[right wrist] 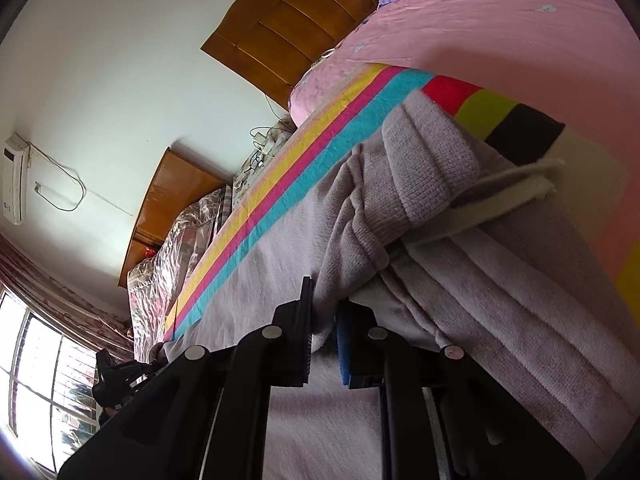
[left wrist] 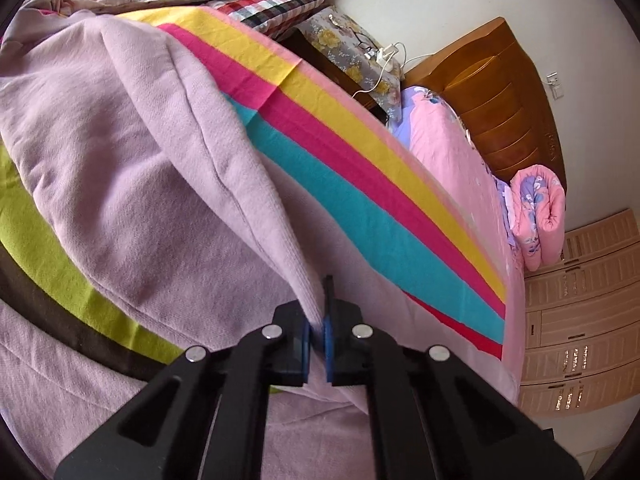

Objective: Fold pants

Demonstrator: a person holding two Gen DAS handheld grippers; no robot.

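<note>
Pale lilac knit pants (left wrist: 140, 160) lie spread over a bed cover with bright stripes (left wrist: 340, 152). In the left wrist view a ribbed edge of the pants rises in a fold into my left gripper (left wrist: 318, 312), whose blue pads are shut on the cloth. In the right wrist view the pants (right wrist: 400, 208) are bunched at the ribbed waistband, with a white drawstring (right wrist: 500, 196) lying beside it. My right gripper (right wrist: 324, 312) is shut on a gathered fold of that waistband end, lifted a little off the striped cover (right wrist: 280, 184).
The bed has a pink sheet (left wrist: 448, 152) and a wooden headboard (left wrist: 500, 100). A rolled pink quilt (left wrist: 540, 216) lies near the bed's edge. A bedside stand with cables (left wrist: 360, 56) and a plaid pillow (left wrist: 272, 8) sit beyond the cover. A window (right wrist: 40, 380) is at the left.
</note>
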